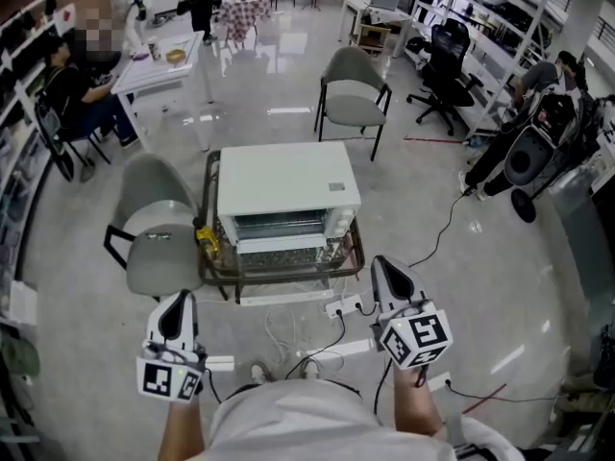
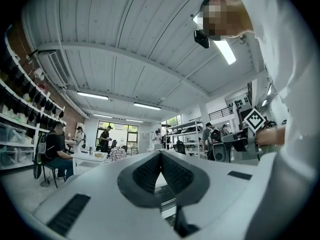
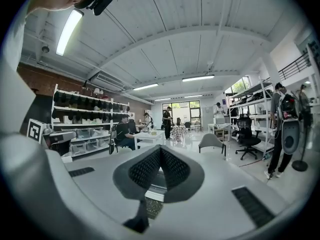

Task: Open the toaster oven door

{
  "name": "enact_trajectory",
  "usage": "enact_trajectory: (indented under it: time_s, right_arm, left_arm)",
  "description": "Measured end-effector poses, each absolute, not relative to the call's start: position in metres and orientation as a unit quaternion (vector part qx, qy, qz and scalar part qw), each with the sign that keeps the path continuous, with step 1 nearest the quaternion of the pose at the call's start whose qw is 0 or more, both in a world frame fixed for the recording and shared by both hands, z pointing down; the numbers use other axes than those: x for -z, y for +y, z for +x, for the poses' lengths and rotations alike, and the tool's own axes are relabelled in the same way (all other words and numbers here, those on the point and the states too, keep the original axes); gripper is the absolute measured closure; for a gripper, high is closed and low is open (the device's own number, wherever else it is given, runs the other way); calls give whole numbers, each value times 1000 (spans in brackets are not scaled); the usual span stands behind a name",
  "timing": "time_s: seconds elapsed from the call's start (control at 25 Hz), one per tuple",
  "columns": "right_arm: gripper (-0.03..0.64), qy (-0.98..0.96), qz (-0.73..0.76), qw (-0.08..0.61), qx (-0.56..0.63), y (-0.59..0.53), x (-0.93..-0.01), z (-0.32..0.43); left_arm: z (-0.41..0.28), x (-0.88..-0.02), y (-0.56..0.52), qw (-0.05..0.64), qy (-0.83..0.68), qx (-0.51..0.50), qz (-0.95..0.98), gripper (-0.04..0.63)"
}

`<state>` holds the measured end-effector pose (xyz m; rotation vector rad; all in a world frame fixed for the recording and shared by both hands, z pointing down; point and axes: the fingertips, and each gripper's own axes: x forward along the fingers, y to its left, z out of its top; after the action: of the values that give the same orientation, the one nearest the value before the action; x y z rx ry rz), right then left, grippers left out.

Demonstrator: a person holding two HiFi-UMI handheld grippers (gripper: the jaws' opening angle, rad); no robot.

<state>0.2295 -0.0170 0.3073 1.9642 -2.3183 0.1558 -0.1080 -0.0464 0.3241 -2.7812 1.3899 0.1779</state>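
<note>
The white toaster oven [image 1: 286,182] stands on a low glass-topped table [image 1: 352,254] in the middle of the head view. Its glass door [image 1: 281,227] faces me and is closed. Both grippers hover in front of the table, apart from the oven. My left gripper [image 1: 180,303] is low at the left, and my right gripper [image 1: 381,263] is nearer the table's front right corner. In the left gripper view the jaws [image 2: 160,154] meet at the tips with nothing held. The right gripper view shows its jaws [image 3: 160,148] likewise shut and empty.
A grey chair [image 1: 159,229] stands close to the table's left side and another [image 1: 354,89] behind it. A power strip [image 1: 344,305] and white cables lie on the floor before the table. People sit at a white table [image 1: 159,65] far left. A black office chair [image 1: 447,56] is back right.
</note>
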Motion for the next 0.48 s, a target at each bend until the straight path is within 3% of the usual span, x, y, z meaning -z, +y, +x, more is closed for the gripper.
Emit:
enact_trajectory:
  time_s: [0.48]
  right_arm:
    - [595, -770, 632, 73, -44, -14, -311, 213]
  left_arm:
    - [-103, -326, -38, 10, 439, -58, -897, 578]
